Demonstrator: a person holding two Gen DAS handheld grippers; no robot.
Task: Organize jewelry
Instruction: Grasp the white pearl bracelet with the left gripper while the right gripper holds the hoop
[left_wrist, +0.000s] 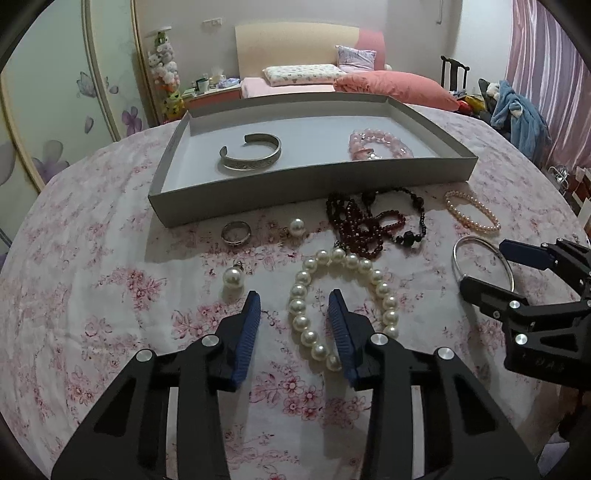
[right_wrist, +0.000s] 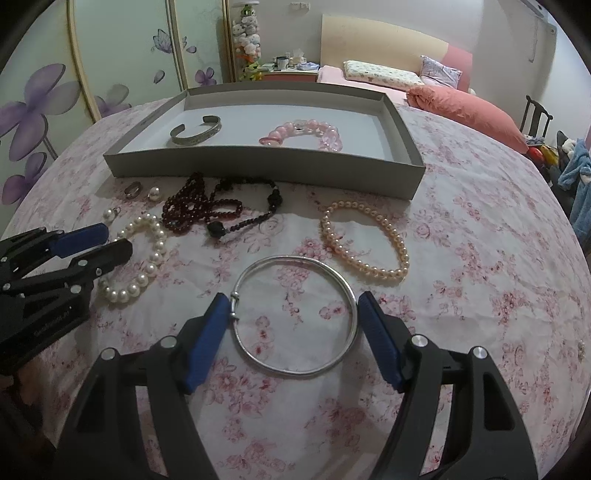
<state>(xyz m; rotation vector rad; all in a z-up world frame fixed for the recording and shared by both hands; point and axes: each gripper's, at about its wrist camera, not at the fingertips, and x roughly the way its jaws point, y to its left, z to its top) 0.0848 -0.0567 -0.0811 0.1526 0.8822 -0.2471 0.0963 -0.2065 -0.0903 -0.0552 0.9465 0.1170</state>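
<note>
Right tongs spread wide, empty, straddling silver bangle flat on floral worktop. Left tongs likewise released, one side of white pearl bracelet between fingers. Best bet: lower right tongs, pinch thin rim at one point, not across hoop, lift level, carry to grey tray. Bangle: slim, shiny, small clasp knot at left, likely slippery.

bedroom: bed, perhaps curtains.
</note>
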